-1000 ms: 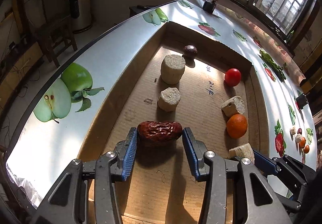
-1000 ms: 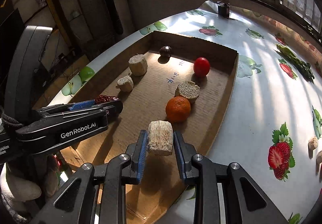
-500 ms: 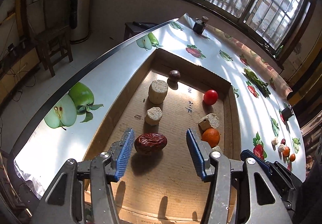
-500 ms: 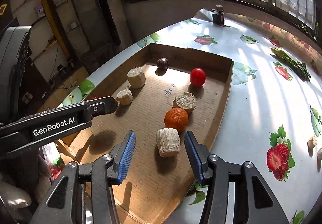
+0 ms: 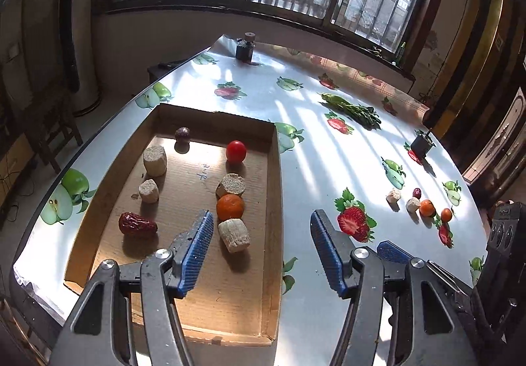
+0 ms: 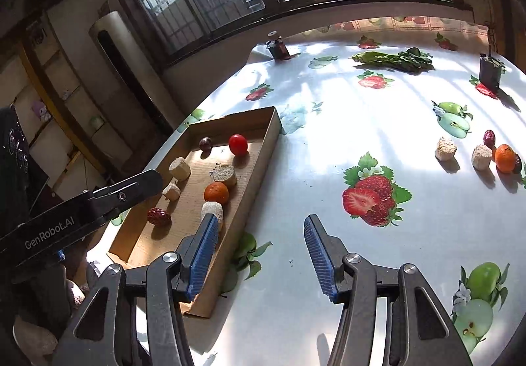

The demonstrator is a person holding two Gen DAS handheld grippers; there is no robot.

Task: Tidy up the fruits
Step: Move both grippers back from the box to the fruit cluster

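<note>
Fruits sit in two rows inside the cardboard tray nearest me: a wrinkled red date, a glossy orange and pale corky chunks, with a shiny tomato and a dark round fruit at the far end. My left gripper and right gripper are both opening with nothing between their blue pads. Farther right on the fruit-print tablecloth I see more chunks, a date and an orange.

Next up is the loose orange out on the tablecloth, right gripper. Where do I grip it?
Grip the orange across its round middle, coming from above. A beige chunk and a dark fruit flank it, so put the pads on its near and far sides.
</note>
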